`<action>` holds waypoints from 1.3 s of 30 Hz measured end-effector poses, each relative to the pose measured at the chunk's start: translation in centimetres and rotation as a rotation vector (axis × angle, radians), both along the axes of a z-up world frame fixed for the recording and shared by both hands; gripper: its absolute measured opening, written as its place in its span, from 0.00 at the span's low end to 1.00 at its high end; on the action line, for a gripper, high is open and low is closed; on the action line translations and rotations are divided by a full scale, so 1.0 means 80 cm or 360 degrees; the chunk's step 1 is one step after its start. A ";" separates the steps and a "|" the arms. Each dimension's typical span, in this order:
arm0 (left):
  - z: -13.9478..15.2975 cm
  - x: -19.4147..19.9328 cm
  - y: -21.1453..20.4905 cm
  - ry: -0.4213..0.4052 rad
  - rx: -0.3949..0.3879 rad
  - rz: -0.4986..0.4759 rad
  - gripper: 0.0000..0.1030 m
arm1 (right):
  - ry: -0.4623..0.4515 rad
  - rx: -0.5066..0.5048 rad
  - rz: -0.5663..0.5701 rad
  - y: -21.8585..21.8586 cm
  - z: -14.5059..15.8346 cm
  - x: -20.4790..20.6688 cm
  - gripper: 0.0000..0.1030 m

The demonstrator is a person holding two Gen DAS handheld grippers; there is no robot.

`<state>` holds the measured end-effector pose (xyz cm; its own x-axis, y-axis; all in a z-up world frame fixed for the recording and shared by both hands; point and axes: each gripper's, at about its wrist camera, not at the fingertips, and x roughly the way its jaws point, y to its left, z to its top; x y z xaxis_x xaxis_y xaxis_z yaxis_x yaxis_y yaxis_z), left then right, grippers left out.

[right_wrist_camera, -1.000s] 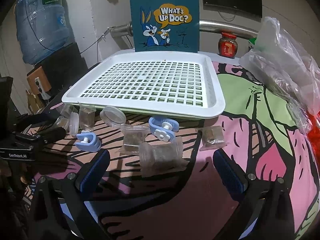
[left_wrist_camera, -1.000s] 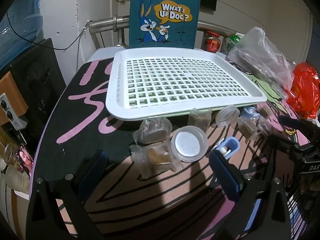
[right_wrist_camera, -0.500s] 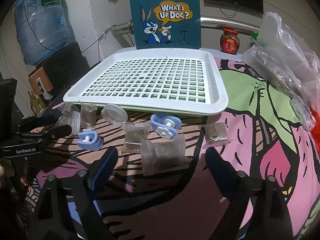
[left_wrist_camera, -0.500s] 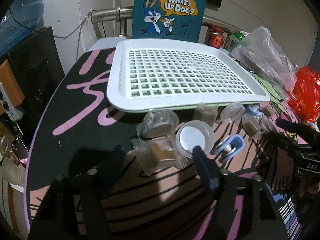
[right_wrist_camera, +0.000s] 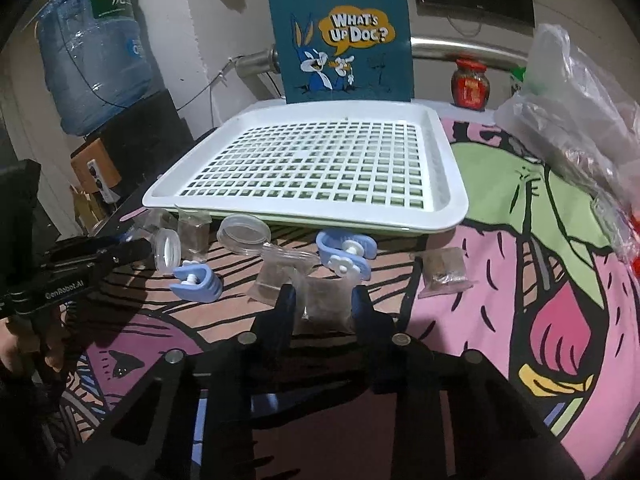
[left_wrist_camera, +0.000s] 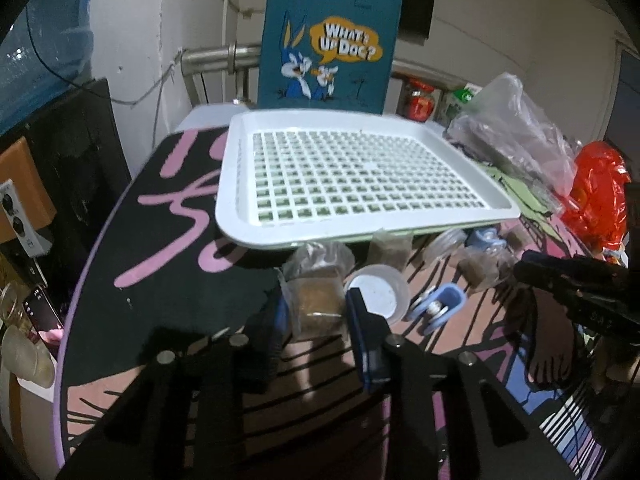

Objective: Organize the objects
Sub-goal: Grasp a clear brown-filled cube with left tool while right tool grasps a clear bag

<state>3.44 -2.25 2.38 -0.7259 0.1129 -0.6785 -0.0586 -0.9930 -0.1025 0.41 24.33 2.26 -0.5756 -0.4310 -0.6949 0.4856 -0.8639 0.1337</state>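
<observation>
Left tool (left_wrist_camera: 316,312) pinches a brown packet (left_wrist_camera: 320,300) lying by the cup (left_wrist_camera: 378,292); right tool (right_wrist_camera: 324,304) clamps another packet (right_wrist_camera: 326,302) on the table (right_wrist_camera: 520,300), both seemingly bound for the empty tray (right_wrist_camera: 454,200)

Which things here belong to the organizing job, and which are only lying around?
Belong to the job:
white tray
brown packet in the left claw
brown packet in the right claw
blue clips
clear round lids

Lying about:
cartoon bag
water jug
red jar
plastic bags
</observation>
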 end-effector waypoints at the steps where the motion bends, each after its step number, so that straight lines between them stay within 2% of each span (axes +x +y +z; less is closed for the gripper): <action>1: 0.002 0.001 -0.001 0.0019 0.0001 -0.0002 0.28 | 0.0010 0.0005 0.0001 -0.001 0.001 0.001 0.26; 11: 0.014 0.014 0.000 0.0146 -0.0001 -0.0023 0.28 | 0.0135 -0.0020 0.0002 0.002 0.013 0.014 0.25; 22: 0.042 0.014 0.005 0.0185 0.0004 -0.0085 0.28 | 0.0132 -0.0066 0.0002 0.008 0.018 0.014 0.25; 32: 0.076 -0.020 0.011 0.0229 0.0027 -0.0137 0.28 | 0.0201 -0.0151 0.0046 0.009 0.072 0.002 0.25; 36: 0.076 -0.045 0.017 0.0222 0.0028 -0.0136 0.28 | 0.0211 -0.0159 0.0060 0.002 0.086 -0.017 0.25; 39: 0.068 -0.066 0.021 0.0227 -0.0030 -0.0100 0.28 | 0.0196 -0.0158 0.0053 -0.006 0.087 -0.037 0.25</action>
